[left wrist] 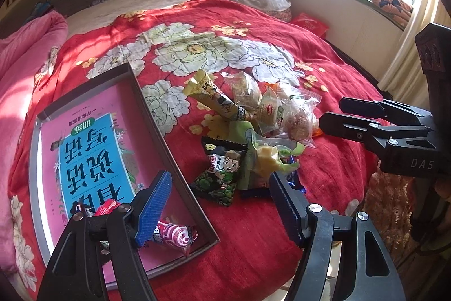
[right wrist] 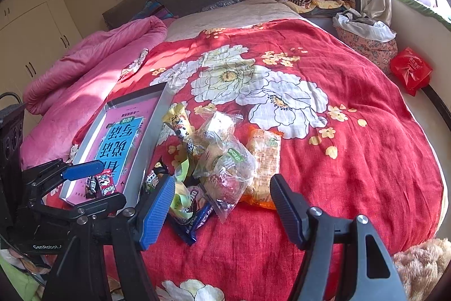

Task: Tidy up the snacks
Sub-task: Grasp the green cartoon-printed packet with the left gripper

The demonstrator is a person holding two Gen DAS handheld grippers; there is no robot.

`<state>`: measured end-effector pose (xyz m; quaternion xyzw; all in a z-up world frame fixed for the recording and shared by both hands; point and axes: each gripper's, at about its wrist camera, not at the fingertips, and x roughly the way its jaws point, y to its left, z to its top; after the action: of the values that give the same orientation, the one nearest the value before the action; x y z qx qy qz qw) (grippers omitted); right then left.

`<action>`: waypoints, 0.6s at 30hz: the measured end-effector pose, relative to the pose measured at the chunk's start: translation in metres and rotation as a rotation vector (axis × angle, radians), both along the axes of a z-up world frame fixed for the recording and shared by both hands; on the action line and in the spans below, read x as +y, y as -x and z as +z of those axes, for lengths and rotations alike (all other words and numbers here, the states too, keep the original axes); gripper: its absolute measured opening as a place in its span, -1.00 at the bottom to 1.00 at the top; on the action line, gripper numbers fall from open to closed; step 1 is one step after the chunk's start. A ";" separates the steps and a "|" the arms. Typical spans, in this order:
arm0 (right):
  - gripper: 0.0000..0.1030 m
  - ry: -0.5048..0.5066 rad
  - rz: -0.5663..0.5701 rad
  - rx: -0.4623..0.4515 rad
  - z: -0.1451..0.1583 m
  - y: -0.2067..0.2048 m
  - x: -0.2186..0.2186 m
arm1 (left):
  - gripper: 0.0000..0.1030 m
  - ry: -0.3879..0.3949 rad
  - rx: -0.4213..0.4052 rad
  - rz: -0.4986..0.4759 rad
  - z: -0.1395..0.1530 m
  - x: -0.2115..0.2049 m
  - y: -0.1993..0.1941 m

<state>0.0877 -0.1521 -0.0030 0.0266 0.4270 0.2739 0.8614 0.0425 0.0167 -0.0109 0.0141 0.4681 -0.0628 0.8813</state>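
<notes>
Red floral bedspread (right wrist: 352, 160), snack pile (right wrist: 225, 160) (loose) between open grippers (right wrist: 220, 205).

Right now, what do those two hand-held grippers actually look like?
Each is black plastic with silver bolts. The left hand-held gripper has one blue ribbed pad and one black; the right hand-held gripper looks alike. White lettering marks their bodies.

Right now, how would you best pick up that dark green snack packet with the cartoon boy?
Probably by the crimped top edge of the dark green packet. It lies flat on the red bedspread, at the pile's near edge beside the tray, so come from above with the open left hand-held gripper.
</notes>
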 end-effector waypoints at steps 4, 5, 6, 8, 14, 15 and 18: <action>0.35 0.004 0.003 0.009 -0.004 -0.002 0.001 | 0.43 -0.035 0.033 -0.034 -0.004 -0.005 -0.010; 0.35 0.005 0.002 0.010 -0.004 -0.002 0.001 | 0.43 -0.044 0.038 -0.036 -0.005 -0.006 -0.013; 0.35 0.004 0.002 0.011 -0.005 -0.003 0.002 | 0.41 -0.045 0.043 -0.040 -0.005 -0.007 -0.016; 0.35 0.006 0.003 0.012 -0.006 -0.004 0.002 | 0.28 -0.025 0.053 -0.048 -0.005 -0.007 -0.022; 0.35 0.011 0.012 0.026 -0.012 -0.006 0.004 | 0.07 -0.064 0.117 -0.067 -0.014 -0.009 -0.038; 0.35 0.008 0.015 0.028 -0.012 -0.007 0.004 | 0.06 -0.064 0.125 -0.066 -0.016 -0.009 -0.040; 0.35 0.011 0.019 0.028 -0.014 -0.008 0.006 | 0.06 -0.077 0.155 -0.070 -0.021 -0.010 -0.044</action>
<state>0.0958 -0.1460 -0.0173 0.0215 0.4406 0.2793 0.8529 0.0867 0.0065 -0.0319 0.0594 0.5364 -0.0764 0.8384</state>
